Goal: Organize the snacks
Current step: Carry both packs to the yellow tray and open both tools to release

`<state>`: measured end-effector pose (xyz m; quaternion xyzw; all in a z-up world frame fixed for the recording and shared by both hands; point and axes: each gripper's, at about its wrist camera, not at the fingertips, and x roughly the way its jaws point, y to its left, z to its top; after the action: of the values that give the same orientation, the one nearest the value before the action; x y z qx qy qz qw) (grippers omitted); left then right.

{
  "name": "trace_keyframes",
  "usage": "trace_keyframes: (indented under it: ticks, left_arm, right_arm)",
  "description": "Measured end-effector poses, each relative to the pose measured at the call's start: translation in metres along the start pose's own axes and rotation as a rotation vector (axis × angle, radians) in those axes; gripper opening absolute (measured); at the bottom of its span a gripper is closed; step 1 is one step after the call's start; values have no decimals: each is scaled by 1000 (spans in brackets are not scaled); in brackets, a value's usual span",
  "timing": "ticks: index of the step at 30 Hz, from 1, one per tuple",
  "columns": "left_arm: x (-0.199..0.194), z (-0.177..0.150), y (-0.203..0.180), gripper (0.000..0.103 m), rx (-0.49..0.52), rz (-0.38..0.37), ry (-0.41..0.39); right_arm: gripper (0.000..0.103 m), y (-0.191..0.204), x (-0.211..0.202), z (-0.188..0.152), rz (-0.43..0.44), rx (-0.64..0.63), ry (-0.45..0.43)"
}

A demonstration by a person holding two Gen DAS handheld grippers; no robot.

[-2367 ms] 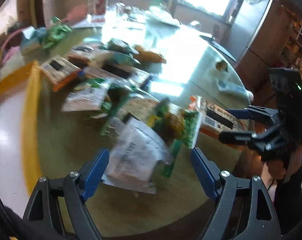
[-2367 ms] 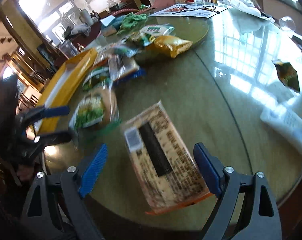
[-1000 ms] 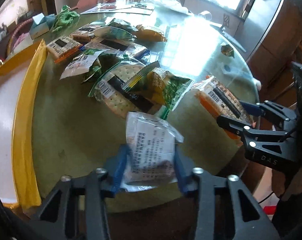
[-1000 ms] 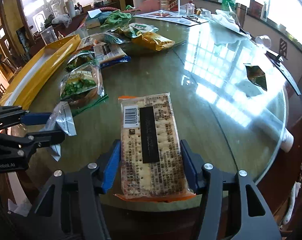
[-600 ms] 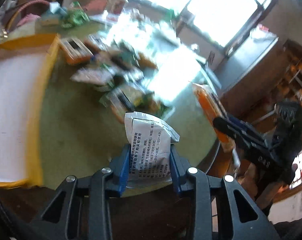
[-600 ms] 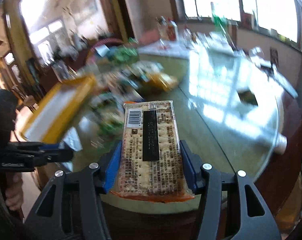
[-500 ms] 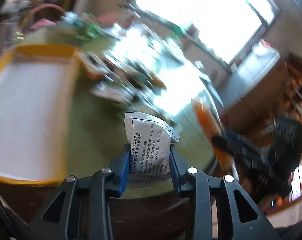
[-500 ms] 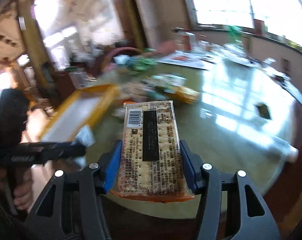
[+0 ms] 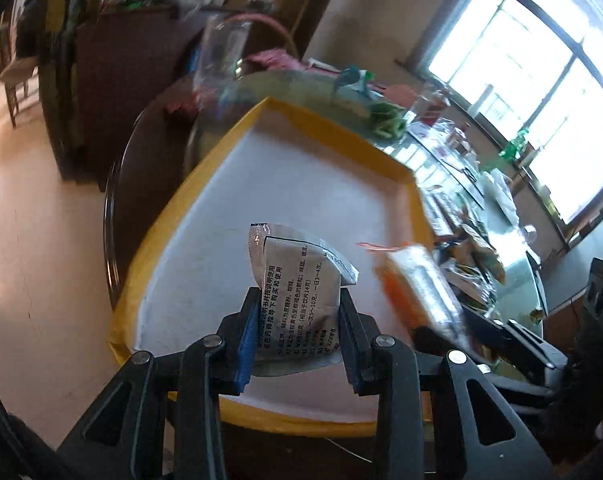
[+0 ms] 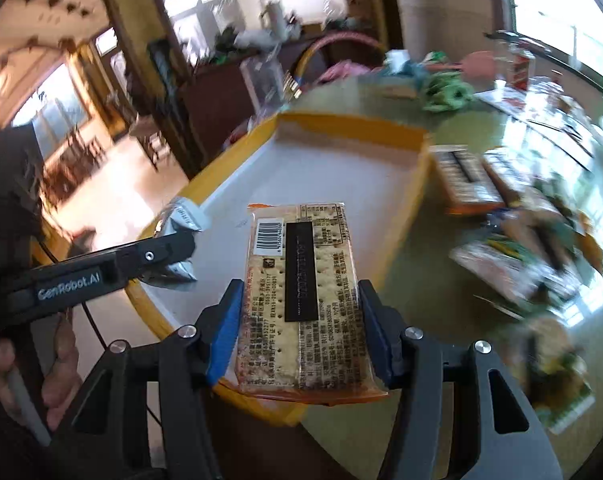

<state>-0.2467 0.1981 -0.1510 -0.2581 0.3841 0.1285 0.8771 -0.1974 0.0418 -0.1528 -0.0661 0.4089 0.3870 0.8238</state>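
Left wrist view: left gripper (image 9: 299, 332) clenched silver packet (image 9: 297, 300), now over yellow tray (image 9: 329, 128), earlier over table. Right gripper (image 10: 299, 332) clenched cracker pack (image 10: 301, 296), over tray too.

Motion blur smears the snack packets (image 10: 517, 264) on the bench's right side; their print is unreadable. The cracker pack (image 9: 417, 280) in the left wrist view is blurred too.
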Motion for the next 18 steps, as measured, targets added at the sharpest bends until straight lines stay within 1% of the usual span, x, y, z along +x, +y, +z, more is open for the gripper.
trace_keyframes:
  ticks: [3,5,7,8,9,10,11,13,14,15,16,18]
  left_arm:
    - [11,4,10,36,-18,10,16]
    - [15,6,11,38,-11,34,37]
    - [19,2,18,44,16,63,60]
    - [18,1,17,46,23,62,51]
    - [18,1,18,52,30,54,50]
    - [18,0,17,58,47,37,51]
    - [16,0,15,61,57,19,52]
    - [11,1,19,74,38,-11,25]
    - [5,2,22,78,18,-15,-2]
    - [2,3,23,79,5,-3,-17]
    - [-3,3,25,79,-5,23,-34]
    - [-14,2,22,79,-16,31,-75]
  right_arm:
    - [57,13,27,5,-31,-43,47]
    - [57,17,41,6,-65,-62,72]
    - [58,18,47,3,-76,-69,93]
    - [58,17,52,1,-74,-68,114]
    - [58,19,52,0,-75,-76,117]
    - [58,21,52,-1,-79,-94,109]
    - [61,21,50,-2,-82,-103,108]
    - [71,21,47,-3,-70,-105,100]
    - [77,21,43,-3,-51,-99,86]
    - [82,21,40,-2,-39,-89,60]
    - [82,20,35,-2,-31,-80,39]
    - [82,16,20,-2,1,-61,1]
